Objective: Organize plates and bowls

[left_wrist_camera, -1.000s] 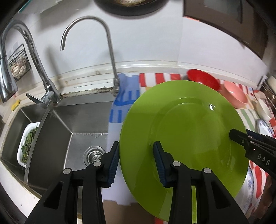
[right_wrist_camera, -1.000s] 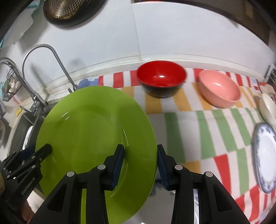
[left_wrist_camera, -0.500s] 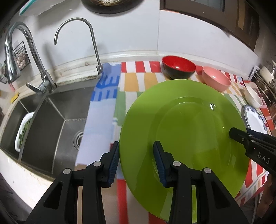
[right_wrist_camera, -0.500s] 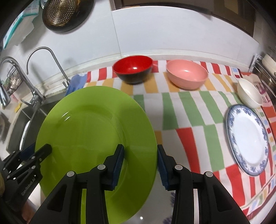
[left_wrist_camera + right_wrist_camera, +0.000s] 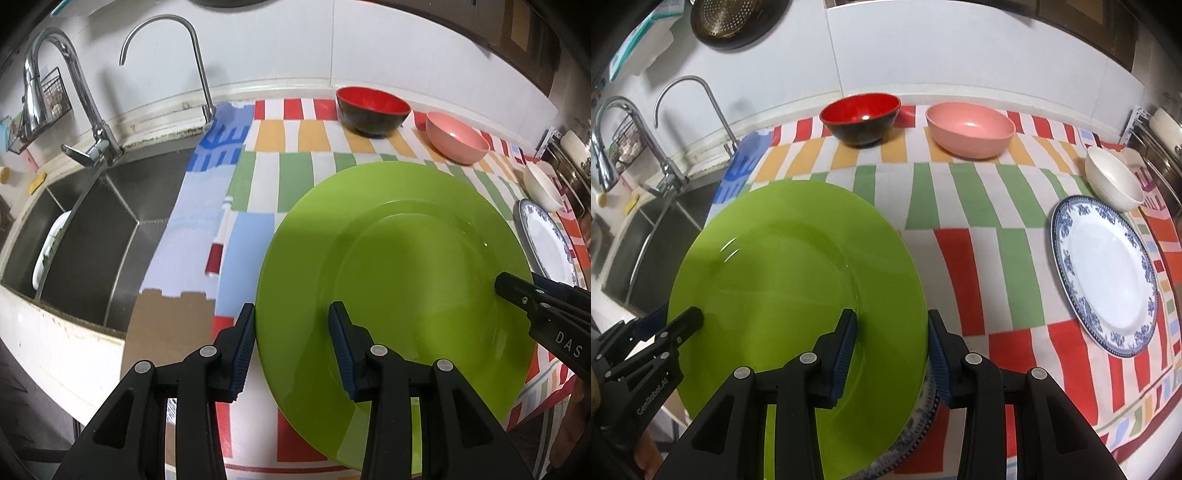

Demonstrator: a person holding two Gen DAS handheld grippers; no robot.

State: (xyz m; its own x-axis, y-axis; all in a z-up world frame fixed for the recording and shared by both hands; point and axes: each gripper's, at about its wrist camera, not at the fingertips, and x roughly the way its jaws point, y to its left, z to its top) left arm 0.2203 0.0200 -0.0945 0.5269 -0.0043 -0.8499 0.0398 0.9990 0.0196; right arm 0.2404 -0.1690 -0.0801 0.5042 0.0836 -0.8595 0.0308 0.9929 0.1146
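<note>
A large green plate (image 5: 399,266) hangs over the striped cloth (image 5: 295,173), carried by both grippers. My left gripper (image 5: 291,347) is shut on its left rim, and the right gripper's tip (image 5: 517,291) clamps the opposite rim. In the right wrist view the green plate (image 5: 790,280) has my right gripper (image 5: 891,350) shut on its right rim, with the left gripper (image 5: 672,328) at its far edge. A red-and-black bowl (image 5: 860,118), a pink bowl (image 5: 971,127), a white bowl (image 5: 1113,179) and a blue-patterned white plate (image 5: 1104,273) rest on the cloth.
The steel sink (image 5: 92,229) with two faucets (image 5: 199,74) lies to the left of the cloth. A blue-patterned rim (image 5: 916,413) peeks out under the green plate's near edge. A colander (image 5: 735,18) hangs on the wall. A rack (image 5: 1160,140) stands at the far right.
Both grippers have carried the green plate to the right, from over the sink's edge to over the striped cloth. The bowls and patterned plate have come fully into view.
</note>
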